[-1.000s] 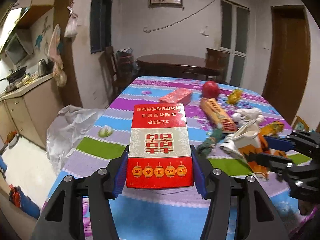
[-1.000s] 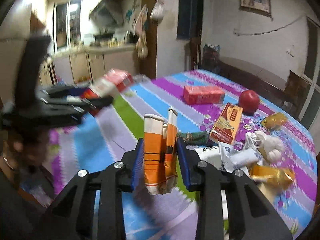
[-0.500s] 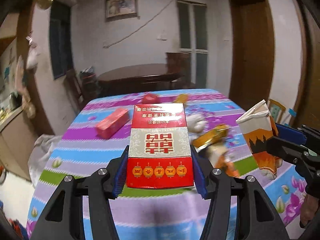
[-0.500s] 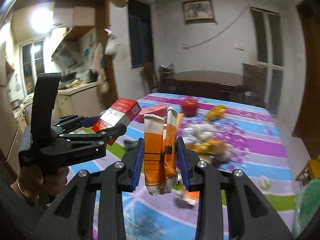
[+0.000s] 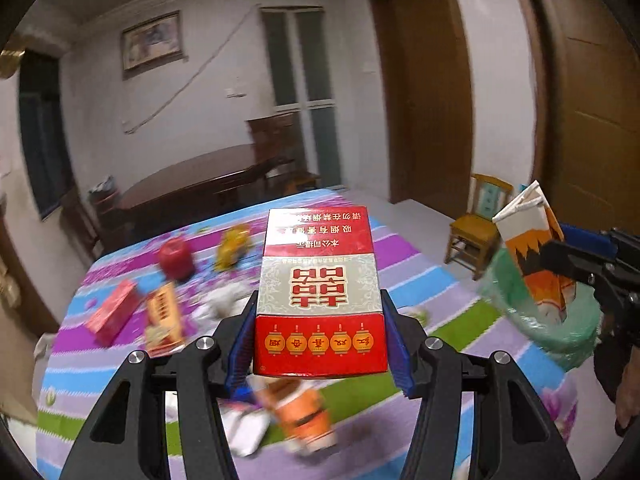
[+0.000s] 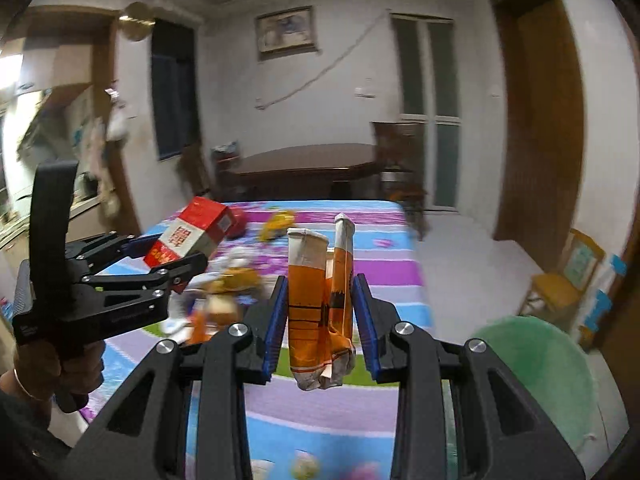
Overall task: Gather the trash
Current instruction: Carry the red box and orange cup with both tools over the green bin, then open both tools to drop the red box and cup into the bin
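Now both claws have swung from the table toward the bin; left gripper (image 5: 318,336) clenched on the red carton (image 5: 320,292); right gripper (image 6: 320,320) clenched on the crumpled orange carton (image 6: 320,308), green-lined bin (image 6: 532,364) just right of it; drop likely next; ahead, striped tablecloth (image 5: 432,276) with leftover litter, apple (image 5: 175,256); beyond, dark table (image 6: 308,164), doors.

The cigarette box (image 5: 320,296) is printed in red and silver-grey with gold lanterns. The crushed carton (image 6: 320,308) is coloured orange and white. The tabletop (image 5: 424,280) is striped purple, blue, green. The bin liner (image 6: 536,364) is tinted pale green.
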The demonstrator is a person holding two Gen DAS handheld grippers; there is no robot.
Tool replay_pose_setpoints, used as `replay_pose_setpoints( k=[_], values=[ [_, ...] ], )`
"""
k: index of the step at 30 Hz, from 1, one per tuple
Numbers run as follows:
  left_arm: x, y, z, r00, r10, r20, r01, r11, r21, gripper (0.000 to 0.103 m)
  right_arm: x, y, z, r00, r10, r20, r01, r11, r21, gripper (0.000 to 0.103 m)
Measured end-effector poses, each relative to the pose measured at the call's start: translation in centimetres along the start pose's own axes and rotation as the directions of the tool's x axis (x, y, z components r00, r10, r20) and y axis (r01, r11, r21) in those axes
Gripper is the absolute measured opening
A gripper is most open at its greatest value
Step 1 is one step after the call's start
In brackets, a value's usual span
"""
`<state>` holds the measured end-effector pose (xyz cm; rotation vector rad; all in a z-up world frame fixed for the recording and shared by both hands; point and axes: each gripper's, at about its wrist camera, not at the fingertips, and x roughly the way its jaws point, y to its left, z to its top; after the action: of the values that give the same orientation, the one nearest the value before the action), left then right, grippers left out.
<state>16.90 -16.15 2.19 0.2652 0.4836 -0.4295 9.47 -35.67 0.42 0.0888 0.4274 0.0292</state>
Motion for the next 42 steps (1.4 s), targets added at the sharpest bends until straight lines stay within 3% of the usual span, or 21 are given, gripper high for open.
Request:
replay_pose_setpoints(
  k=[6,13,23,29,40,42],
  values=[
    [3.0,-7.6,2.2,0.996,-0.085,-0.004,0.085,0.993,0.082,0.057,-1.3,-5.7,-1.1,0.992,-0.124,-0.024,0.125,0.991,0.052,0.032],
    [7.2,-16.2,3.8,0.980,-0.193,-0.041,0.197,0.964,0.178,0.057,-3.0,-12.5,-2.6,0.965,-0.249,-0.080,0.257,0.959,0.116,0.032],
    [12.6,-25.7,4.9,0.947,-0.294,-0.127,0.317,0.917,0.241,0.057,-3.1,-17.9,-5.0,0.935,-0.305,-0.181,0.334,0.928,0.166,0.033],
    [14.4,-27.6,4.2,0.935,-0.313,-0.168,0.348,0.900,0.264,0.057,-2.1,-19.2,-5.8,0.933,-0.287,-0.219,0.329,0.925,0.190,0.033],
    [17.3,-27.5,2.7,0.879,-0.397,-0.263,0.458,0.858,0.234,0.057,-0.9,-20.1,-6.3,0.927,-0.269,-0.262,0.322,0.928,0.186,0.035],
    [17.4,-27.5,2.5,0.876,-0.404,-0.264,0.465,0.854,0.233,0.057,-0.8,-20.2,-6.4,0.925,-0.272,-0.266,0.326,0.927,0.185,0.039]
  ],
)
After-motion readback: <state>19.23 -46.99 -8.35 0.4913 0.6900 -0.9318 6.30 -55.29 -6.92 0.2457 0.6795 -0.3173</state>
